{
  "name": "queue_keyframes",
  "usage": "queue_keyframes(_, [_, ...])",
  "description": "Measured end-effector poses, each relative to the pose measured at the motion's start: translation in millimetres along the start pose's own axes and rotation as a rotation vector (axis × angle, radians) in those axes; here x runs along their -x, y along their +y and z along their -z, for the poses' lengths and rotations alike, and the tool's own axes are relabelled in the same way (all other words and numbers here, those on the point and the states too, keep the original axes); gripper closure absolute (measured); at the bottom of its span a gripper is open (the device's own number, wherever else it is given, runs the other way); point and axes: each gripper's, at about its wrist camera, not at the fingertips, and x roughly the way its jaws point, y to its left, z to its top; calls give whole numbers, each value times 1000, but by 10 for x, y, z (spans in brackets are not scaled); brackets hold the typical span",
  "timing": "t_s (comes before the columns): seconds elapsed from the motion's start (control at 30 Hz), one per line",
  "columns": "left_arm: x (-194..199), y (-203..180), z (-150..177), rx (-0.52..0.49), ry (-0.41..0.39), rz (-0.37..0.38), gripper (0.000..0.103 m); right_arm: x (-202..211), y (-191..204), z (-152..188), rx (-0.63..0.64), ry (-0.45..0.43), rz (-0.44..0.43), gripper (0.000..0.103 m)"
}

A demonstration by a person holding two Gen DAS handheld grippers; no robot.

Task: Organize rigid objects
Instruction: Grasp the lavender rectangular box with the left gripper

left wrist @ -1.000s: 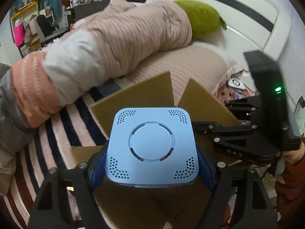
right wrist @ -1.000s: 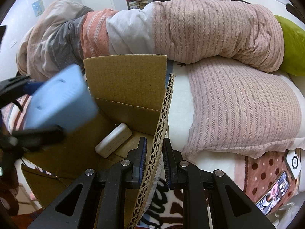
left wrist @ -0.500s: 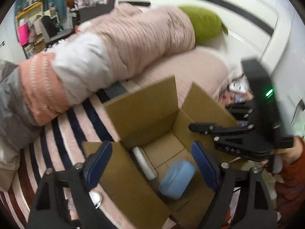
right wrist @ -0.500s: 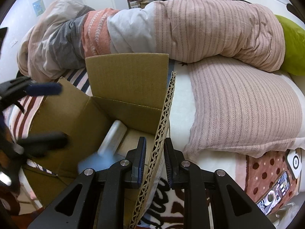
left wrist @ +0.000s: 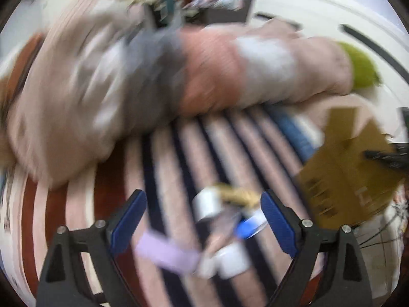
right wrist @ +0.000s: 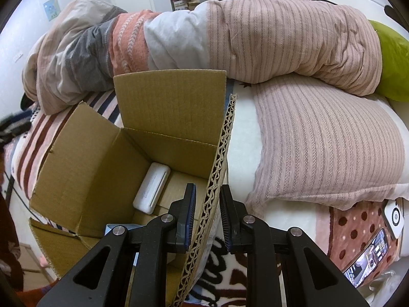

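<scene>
The cardboard box (right wrist: 107, 153) stands open on the bed. A white case (right wrist: 151, 191) lies inside it, and a corner of the light blue device (right wrist: 120, 228) shows beside my right gripper's arm. My right gripper (right wrist: 207, 217) is shut on the box's right flap (right wrist: 219, 153). In the blurred left wrist view my left gripper (left wrist: 202, 220) is open and empty above the striped blanket (left wrist: 179, 153). Several small objects lie between its fingers: a white cylinder (left wrist: 207, 206), a gold item (left wrist: 237, 194), a lilac piece (left wrist: 166, 254), a white and blue item (left wrist: 249, 226). The box (left wrist: 350, 174) sits at the right.
A rolled quilt (right wrist: 204, 41) lies across the bed behind the box. A green pillow (right wrist: 393, 58) is at the far right. A phone (right wrist: 368, 258) and a white gadget (right wrist: 395, 215) lie on the dotted blanket at the lower right.
The left gripper dropped the light blue device into the box, then swung left to the small objects on the striped blanket. The right gripper keeps holding the flap.
</scene>
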Motion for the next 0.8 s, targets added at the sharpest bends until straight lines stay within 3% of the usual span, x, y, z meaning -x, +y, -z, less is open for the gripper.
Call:
queue_keyframes(0.07, [-187,280,238,95,67,-5,14,-4,4,1,2,1,2,87])
queue_keyframes(0.17, [-372,506,528,191,120,49,14,-1,10,7,4,2,5,87])
queue_keyframes(0.3, [-494,510,748,220,148,89,14,-1,5,10,0,1,3,87])
queue_keyframes(0.47, [-649,383,757,230,159,96,16,2,2,18,-2,0,3,87])
queue_keyframes(0.63, [-840,307,631,233,149,63,55,2,7,22,1,1,5,87])
queue_keyframes(0.7, [-895,279,608,222,152,50,66,4,9,26,4,1,9,87])
queue_keyframes(0.8, [-917,216,616,177,146,19,68,10,16,31,4,0,9,87])
